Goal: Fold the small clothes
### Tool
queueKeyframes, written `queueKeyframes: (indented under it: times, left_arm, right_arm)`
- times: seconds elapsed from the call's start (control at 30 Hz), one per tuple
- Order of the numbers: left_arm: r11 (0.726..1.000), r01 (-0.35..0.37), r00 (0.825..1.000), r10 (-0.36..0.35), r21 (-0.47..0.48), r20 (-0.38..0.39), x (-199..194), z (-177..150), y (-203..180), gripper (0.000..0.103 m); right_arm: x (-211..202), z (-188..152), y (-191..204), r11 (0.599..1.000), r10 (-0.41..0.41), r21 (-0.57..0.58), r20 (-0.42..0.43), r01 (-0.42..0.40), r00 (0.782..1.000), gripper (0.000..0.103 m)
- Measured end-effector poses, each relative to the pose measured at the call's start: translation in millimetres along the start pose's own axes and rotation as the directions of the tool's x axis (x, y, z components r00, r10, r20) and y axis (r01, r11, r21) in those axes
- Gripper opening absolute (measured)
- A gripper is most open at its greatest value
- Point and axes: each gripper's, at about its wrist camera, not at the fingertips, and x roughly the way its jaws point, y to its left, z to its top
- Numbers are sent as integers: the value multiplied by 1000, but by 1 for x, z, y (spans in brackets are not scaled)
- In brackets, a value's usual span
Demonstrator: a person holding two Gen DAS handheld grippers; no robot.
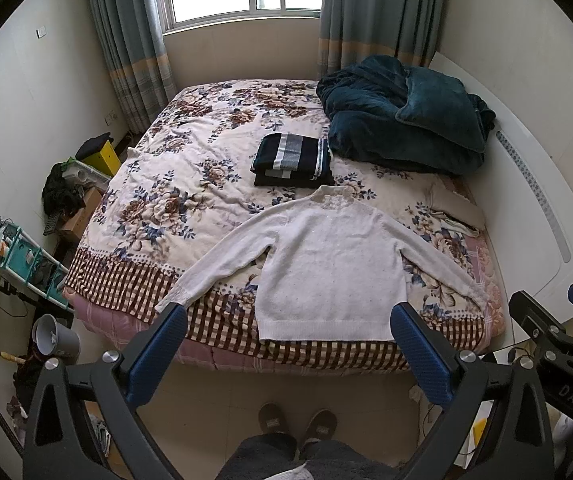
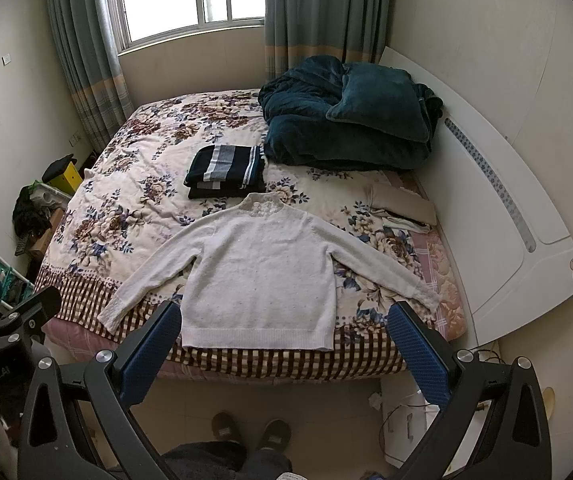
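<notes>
Lying flat on the bed [image 1: 222, 136], close to its near edge, the white sweater [image 1: 326, 264] was spread with its hem at the checked border of the bedspread and its collar pointing toward the far edge and the window. The long axis of the body ran from near edge to far edge, while the two sleeves were angled outward and down toward the near corners.

The left gripper [image 1: 286, 344] was held above the floor, short of the near edge, with its jaws spread wide and nothing between them. The right gripper [image 2: 282, 340] was held likewise, jaws wide and empty. The sweater lay ahead of and below both sets of jaws. The cuff of the sleeve toward the left near corner was seen just beside the left gripper's left blue pad [image 1: 158, 356]; the opposite cuff was seen just beside the right gripper's right blue pad [image 2: 418, 356]. Each sleeve was therefore judged to be the nearer target for the gripper on its own side.

The sweater appeared to be a soft, fuzzy knit with a ribbed hem, gathered cuffs and a textured raised collar; limp, draping behaviour was to be expected. A folded dark striped garment [image 1: 292, 160] rested beyond the collar, well apart from a heaped teal plush blanket [image 1: 402, 116] at the far right corner. The bedspread was floral and quilted.
</notes>
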Motion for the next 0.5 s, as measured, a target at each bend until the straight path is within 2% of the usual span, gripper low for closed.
queueKeyframes:
  times: [0.5]
  left_arm:
    - [1000,12,1000,-12,9,-8,5,6,-5,103]
  right_arm:
    - [3,-3,-6,1000,-7,16,-18,7,1000,103]
